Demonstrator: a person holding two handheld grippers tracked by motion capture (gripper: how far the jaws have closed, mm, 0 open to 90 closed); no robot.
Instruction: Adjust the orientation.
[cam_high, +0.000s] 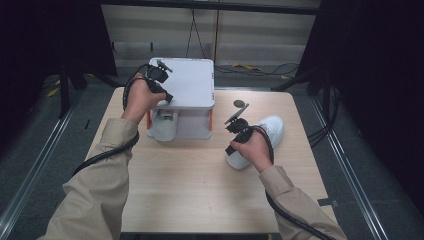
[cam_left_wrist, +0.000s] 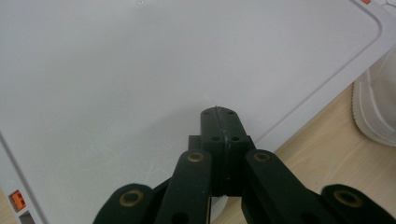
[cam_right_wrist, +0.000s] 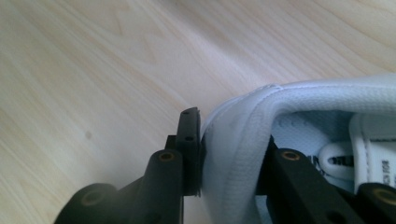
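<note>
A white sneaker (cam_high: 270, 127) lies on the right side of the wooden table (cam_high: 190, 180). My right gripper (cam_high: 231, 149) is at its heel end. In the right gripper view one jaw presses the outside of the padded collar (cam_right_wrist: 233, 154) and the other sits inside the sneaker (cam_right_wrist: 327, 93), so my right gripper (cam_right_wrist: 231, 140) is shut on the collar. My left gripper (cam_high: 167, 96) rests over the front left of the white shelf's top (cam_high: 192, 82). Its jaws are shut with nothing between them, tips (cam_left_wrist: 218, 114) close above the shelf top (cam_left_wrist: 140, 70).
The white shelf has orange corner pieces (cam_high: 148, 119), and a second white shoe (cam_high: 162, 127) sits under it; that shoe's edge (cam_left_wrist: 373, 107) appears beside the shelf's corner. A small dark disc (cam_high: 239, 103) lies behind the sneaker. Bare wood (cam_right_wrist: 93, 70) stretches toward the near edge.
</note>
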